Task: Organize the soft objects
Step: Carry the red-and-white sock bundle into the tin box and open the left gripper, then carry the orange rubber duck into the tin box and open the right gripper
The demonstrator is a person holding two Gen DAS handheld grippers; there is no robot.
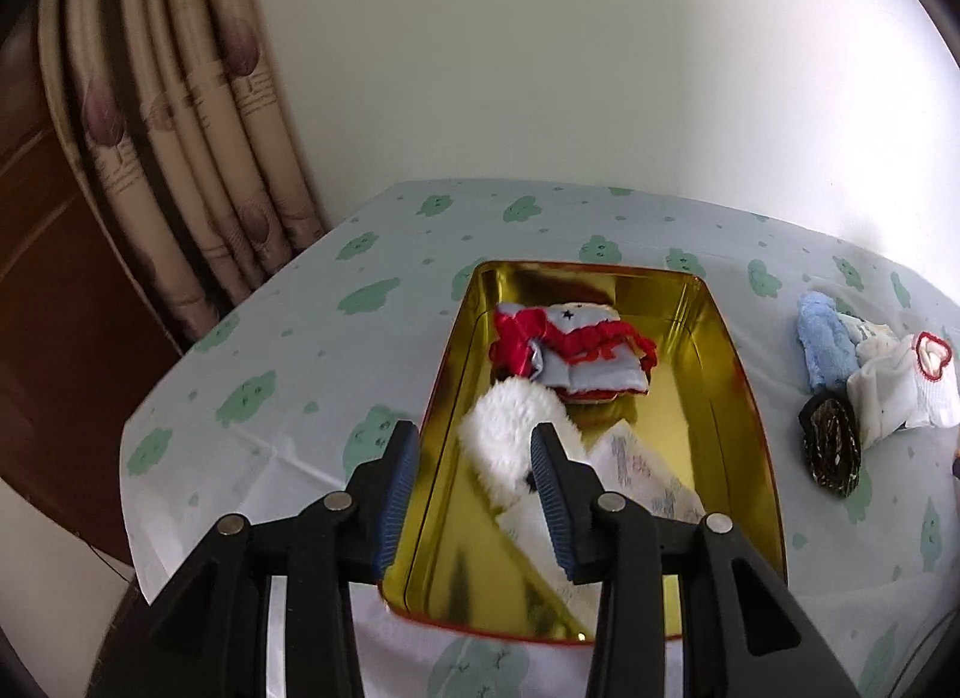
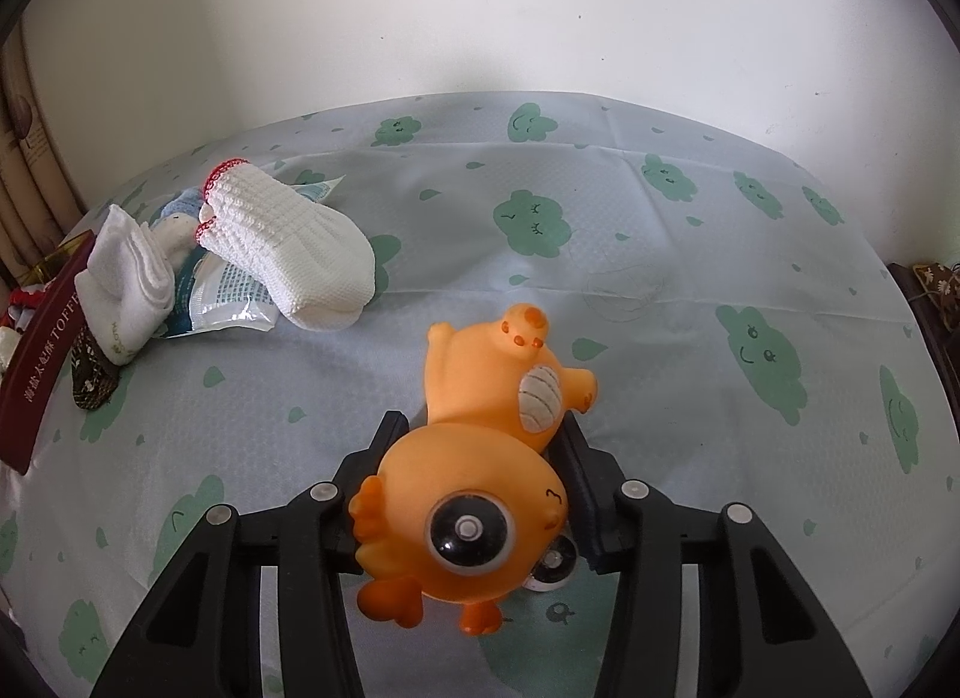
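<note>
Left wrist view: the left gripper hangs over the near left part of the gold tin, its fingers spread and pinching nothing. A white fluffy piece lies between them in the tin, beside a white packet; whether a pad brushes it is hard to tell. A red and blue cloth lies farther back. Bare desk runs left to its edge. Socks sit right of the tin.

Right wrist view: the right gripper has its fingers pinching an orange rubber toy above the desk. Open cloth spreads ahead and right. White socks crowd the left, beside the tin's wall.
</note>
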